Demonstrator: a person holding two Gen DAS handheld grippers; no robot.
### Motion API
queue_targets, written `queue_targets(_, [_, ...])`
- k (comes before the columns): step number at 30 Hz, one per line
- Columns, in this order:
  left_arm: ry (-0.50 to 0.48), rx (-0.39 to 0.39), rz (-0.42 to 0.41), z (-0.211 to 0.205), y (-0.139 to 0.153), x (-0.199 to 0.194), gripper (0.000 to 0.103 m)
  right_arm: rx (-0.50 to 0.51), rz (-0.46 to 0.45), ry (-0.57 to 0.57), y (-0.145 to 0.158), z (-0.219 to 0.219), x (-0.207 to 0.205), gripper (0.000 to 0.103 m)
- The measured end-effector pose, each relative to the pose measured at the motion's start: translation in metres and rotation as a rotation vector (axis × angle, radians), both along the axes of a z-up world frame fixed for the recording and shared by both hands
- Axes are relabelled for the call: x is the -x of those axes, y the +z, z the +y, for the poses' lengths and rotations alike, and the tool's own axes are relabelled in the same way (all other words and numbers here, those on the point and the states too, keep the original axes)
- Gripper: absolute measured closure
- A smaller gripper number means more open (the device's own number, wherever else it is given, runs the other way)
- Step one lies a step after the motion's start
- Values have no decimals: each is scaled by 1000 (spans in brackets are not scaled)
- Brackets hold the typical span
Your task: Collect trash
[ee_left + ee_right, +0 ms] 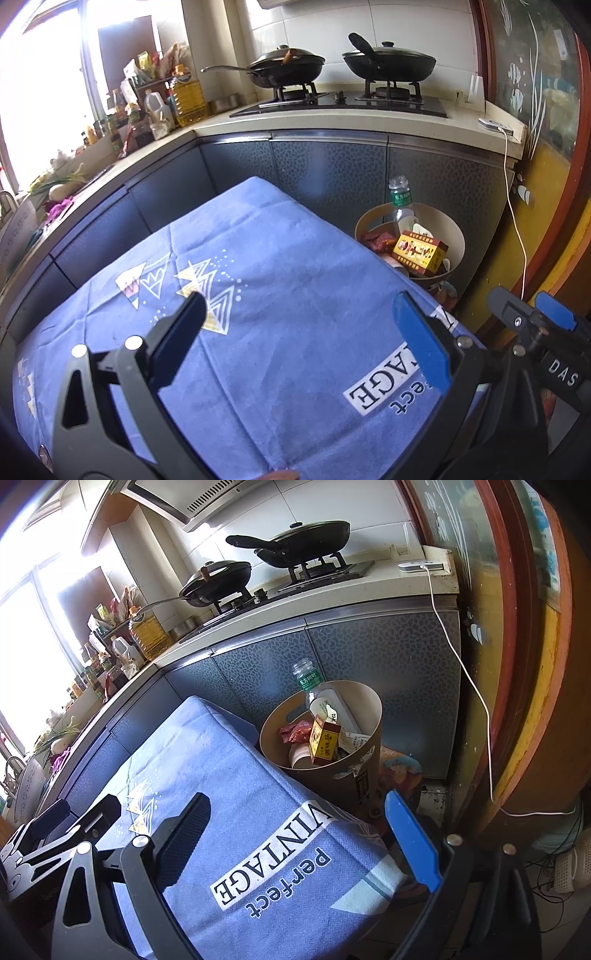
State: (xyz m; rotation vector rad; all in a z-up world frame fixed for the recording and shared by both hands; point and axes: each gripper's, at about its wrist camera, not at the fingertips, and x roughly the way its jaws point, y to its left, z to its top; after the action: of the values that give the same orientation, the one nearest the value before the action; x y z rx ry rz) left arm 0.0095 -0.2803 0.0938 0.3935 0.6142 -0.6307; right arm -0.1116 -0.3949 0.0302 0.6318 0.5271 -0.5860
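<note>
A tan round bin point(456, 236) point(369, 716) stands on the floor beyond the far right corner of a table covered in blue cloth point(288, 295) point(229, 760). Inside it lie a clear plastic bottle with a green label point(400, 201) point(309, 681), a yellow-red carton point(419, 253) point(324, 744), a red wrapper point(380, 240) point(295, 731) and a paper cup point(299, 757). My left gripper point(301, 317) hangs open over the cloth with nothing between its fingers. My right gripper point(295, 812) is open too, empty, above the table's right corner. The right gripper's tip point(532, 317) shows at the left wrist view's right edge.
A counter with a gas hob carries two black pans point(284, 68) point(388, 62). Oil bottles and condiment jars point(186, 96) point(146, 633) crowd the left corner by the window. A white cable point(517, 221) point(480, 701) hangs down by the brown door frame point(535, 664).
</note>
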Motion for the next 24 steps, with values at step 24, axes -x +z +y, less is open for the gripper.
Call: queue_targets(24, [-2,-25,14,-7,-8,1,6,-5,4,5,-5,-4,-2,10])
